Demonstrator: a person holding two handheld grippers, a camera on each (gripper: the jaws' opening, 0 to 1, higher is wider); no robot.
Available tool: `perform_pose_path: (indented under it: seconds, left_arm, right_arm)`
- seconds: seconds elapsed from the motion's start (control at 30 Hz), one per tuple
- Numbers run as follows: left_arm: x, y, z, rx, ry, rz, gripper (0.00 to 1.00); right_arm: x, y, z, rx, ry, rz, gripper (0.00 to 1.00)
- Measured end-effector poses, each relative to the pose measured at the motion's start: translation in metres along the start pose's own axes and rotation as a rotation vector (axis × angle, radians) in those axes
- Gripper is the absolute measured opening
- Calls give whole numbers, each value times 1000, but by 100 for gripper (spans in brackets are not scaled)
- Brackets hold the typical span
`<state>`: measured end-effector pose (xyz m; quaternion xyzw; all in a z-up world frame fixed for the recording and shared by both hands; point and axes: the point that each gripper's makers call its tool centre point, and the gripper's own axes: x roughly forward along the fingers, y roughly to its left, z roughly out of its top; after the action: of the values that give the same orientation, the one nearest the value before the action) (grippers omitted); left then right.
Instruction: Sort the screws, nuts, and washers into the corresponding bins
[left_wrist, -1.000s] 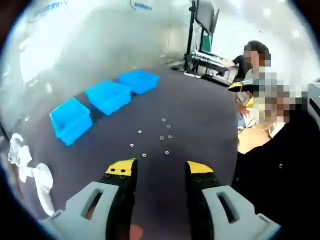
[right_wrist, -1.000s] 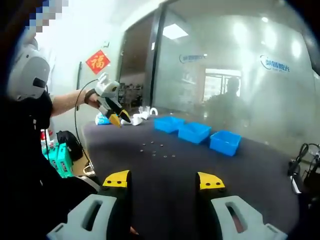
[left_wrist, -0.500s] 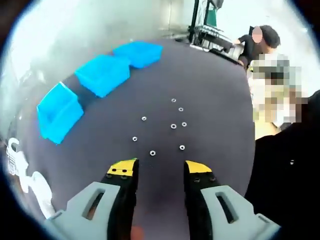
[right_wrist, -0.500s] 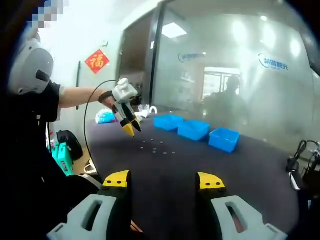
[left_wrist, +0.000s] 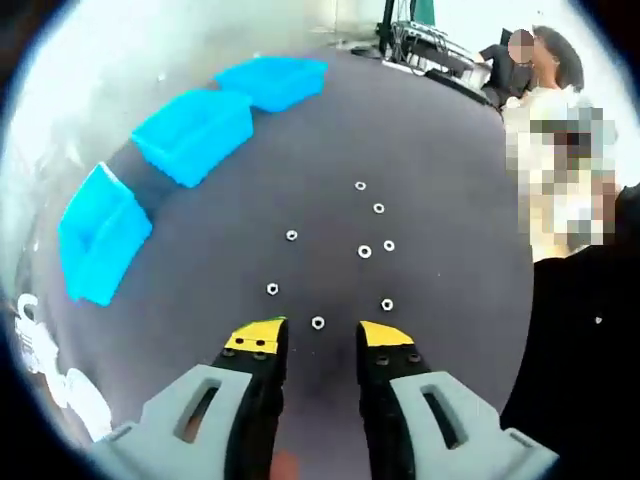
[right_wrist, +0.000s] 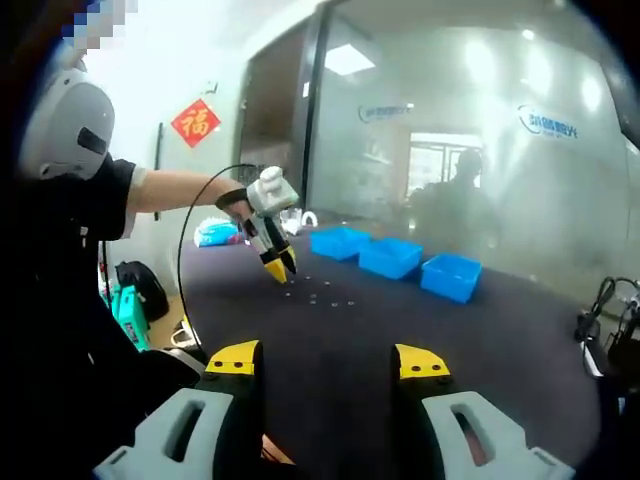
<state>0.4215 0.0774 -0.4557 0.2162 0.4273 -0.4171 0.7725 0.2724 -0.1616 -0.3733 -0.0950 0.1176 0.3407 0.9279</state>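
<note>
Several small metal nuts and washers (left_wrist: 364, 251) lie scattered on the dark table (left_wrist: 440, 160). One nut (left_wrist: 318, 322) sits just ahead of my left gripper (left_wrist: 320, 338), level with the gap between its yellow tips; this gripper is open and holds nothing. Three blue bins (left_wrist: 195, 130) stand in a row along the far left. In the right gripper view, the left gripper (right_wrist: 279, 267) hangs tips-down over the small parts (right_wrist: 325, 297), held by a person's hand. My right gripper (right_wrist: 327, 362) is open and empty, well back from the parts, with the bins (right_wrist: 390, 256) beyond them.
White objects (left_wrist: 30, 345) lie at the table's near-left corner. A person sits past the table's far right edge (left_wrist: 515, 150). A glass wall (right_wrist: 480, 150) runs behind the bins. A teal case (right_wrist: 127, 315) stands on the floor to the left.
My left gripper has moved forward and down toward the scattered parts, and its jaws stand a little closer together. The right gripper has stayed in place.
</note>
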Motion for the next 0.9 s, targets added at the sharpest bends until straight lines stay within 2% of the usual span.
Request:
perform_pose_path:
  seconds: [0.27, 0.8, 0.9]
  left_arm:
    - [10, 5, -6, 8, 31, -3, 25]
    - [11, 5, -3, -3, 18, -18, 18]
    - [11, 2, -3, 0, 15, -24, 9]
  right_arm:
    - [-1, -1, -1, 5, 4, -1, 46]
    - [3, 1, -7, 15, 7, 12, 46]
    - [4, 2, -7, 17, 5, 12, 46]
